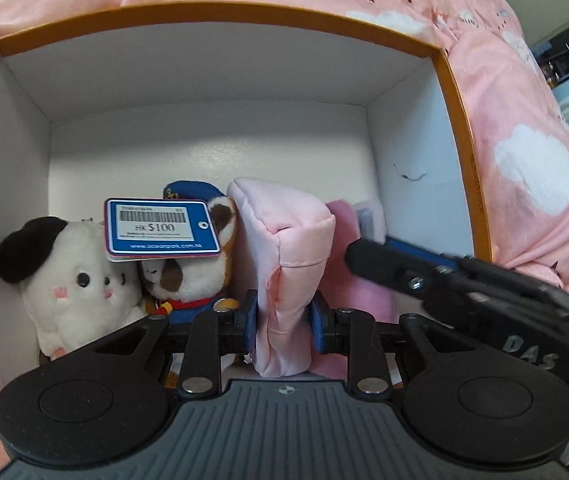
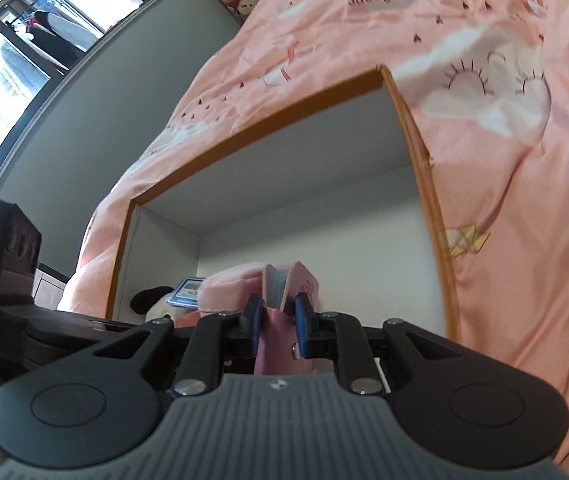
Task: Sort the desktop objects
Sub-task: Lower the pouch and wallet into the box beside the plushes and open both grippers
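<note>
A pink bedsheet (image 1: 524,128) with white clouds spreads behind and beside both tongs. On it sits an orange-rimmed box (image 1: 220,16) with white walls, open in front of them. Inside, the left tongs (image 1: 284,316) pinch a pale pink pouch (image 1: 284,240), held upright between the blue pads. Just right of it, the right tongs (image 2: 278,322) pinch a darker pink wallet (image 2: 272,344). Left of the left tongs stand a white plush dog (image 1: 72,280) and a plush in a blue cap (image 1: 192,268). A blue price tag (image 1: 162,229) hangs above them.
</note>
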Demonstrator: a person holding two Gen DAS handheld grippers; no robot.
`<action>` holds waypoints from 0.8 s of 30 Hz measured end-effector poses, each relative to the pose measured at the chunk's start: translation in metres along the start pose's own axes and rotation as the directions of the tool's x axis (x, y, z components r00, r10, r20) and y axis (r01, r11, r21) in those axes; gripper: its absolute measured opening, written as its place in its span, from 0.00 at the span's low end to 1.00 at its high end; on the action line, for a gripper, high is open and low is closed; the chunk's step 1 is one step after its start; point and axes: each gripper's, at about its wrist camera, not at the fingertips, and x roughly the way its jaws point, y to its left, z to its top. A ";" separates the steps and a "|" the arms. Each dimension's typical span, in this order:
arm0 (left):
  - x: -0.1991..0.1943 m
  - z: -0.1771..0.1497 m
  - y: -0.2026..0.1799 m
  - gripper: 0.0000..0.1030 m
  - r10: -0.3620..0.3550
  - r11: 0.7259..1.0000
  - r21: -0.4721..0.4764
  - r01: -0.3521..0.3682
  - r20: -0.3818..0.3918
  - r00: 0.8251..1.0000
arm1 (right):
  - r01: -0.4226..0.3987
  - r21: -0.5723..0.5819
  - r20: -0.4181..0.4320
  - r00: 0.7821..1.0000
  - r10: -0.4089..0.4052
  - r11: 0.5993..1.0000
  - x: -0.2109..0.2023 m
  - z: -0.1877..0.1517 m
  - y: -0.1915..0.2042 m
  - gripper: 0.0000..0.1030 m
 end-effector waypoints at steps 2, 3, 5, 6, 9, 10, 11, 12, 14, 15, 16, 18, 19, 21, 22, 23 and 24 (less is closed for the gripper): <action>-0.003 -0.002 0.005 0.29 -0.001 1.000 -0.002 0.002 0.005 1.000 | 0.004 0.007 -0.002 1.000 -0.004 1.000 0.006 -0.003 0.000 0.18; -0.004 -0.004 0.007 0.29 -0.008 1.000 -0.010 0.008 0.004 1.000 | 0.018 0.004 -0.005 1.000 -0.018 1.000 0.010 -0.003 0.001 0.18; -0.007 -0.007 0.015 0.29 -0.027 0.999 -0.028 0.027 0.005 1.000 | 0.036 0.003 -0.019 0.999 -0.036 0.999 0.019 -0.005 -0.001 0.18; -0.007 -0.008 0.018 0.30 -0.037 0.999 -0.037 0.038 0.005 0.999 | 0.036 -0.001 -0.033 0.999 -0.036 0.999 0.023 -0.007 -0.001 0.19; -0.009 -0.013 0.025 0.34 -0.065 0.996 -0.054 0.066 0.018 0.998 | 0.043 -0.023 -0.027 0.999 -0.044 0.999 0.028 -0.009 0.002 0.21; -0.011 -0.016 0.026 0.34 -0.070 0.996 -0.050 0.071 0.024 0.997 | 0.039 -0.012 -0.030 0.999 -0.040 0.999 0.028 -0.009 0.001 0.21; -0.012 -0.018 0.027 0.35 -0.071 0.997 -0.042 0.072 0.031 0.997 | 0.032 -0.001 -0.032 0.999 -0.032 0.999 0.027 -0.008 0.000 0.22; -0.014 -0.022 0.026 0.37 -0.069 0.997 -0.032 0.070 0.038 0.997 | 0.024 0.009 -0.034 0.999 -0.023 1.000 0.026 -0.008 -0.001 0.22; -0.018 -0.029 0.026 0.40 -0.070 0.997 -0.014 0.071 0.052 0.996 | 0.020 0.008 -0.036 0.999 -0.020 1.000 0.023 -0.008 -0.002 0.25; -0.021 -0.030 0.028 0.45 -0.075 0.997 -0.010 0.076 0.064 0.995 | 0.021 0.005 -0.036 0.999 -0.021 1.000 0.022 -0.008 -0.002 0.27; -0.024 -0.034 0.029 0.48 -0.085 0.996 -0.004 0.085 0.078 0.993 | 0.021 0.005 -0.038 0.999 -0.021 1.000 0.021 -0.009 -0.002 0.29; -0.030 -0.042 0.031 0.49 -0.087 0.996 0.015 0.086 0.105 0.991 | 0.019 0.011 -0.042 0.999 -0.019 1.000 0.019 -0.008 -0.001 0.35; -0.032 -0.045 0.030 0.49 -0.076 0.997 0.031 0.073 0.117 0.990 | 0.016 0.010 -0.050 0.999 -0.016 1.000 0.019 -0.007 -0.001 0.39; -0.033 -0.049 0.028 0.49 -0.046 0.998 0.056 0.039 0.131 0.990 | 0.026 -0.008 -0.063 0.998 -0.027 1.000 0.017 -0.008 0.002 0.40; -0.031 -0.049 0.024 0.49 -0.035 0.998 0.064 0.027 0.130 0.991 | 0.046 -0.032 -0.070 0.996 -0.048 0.998 0.018 -0.009 0.004 0.40; -0.030 -0.049 0.023 0.49 -0.027 0.998 0.064 0.019 0.132 0.991 | 0.066 -0.053 -0.087 0.994 -0.070 0.996 0.019 -0.010 0.007 0.40; -0.025 -0.043 0.019 0.47 -0.024 0.998 0.055 0.017 0.136 0.990 | 0.086 -0.067 -0.104 0.990 -0.093 0.994 0.020 -0.011 0.008 0.39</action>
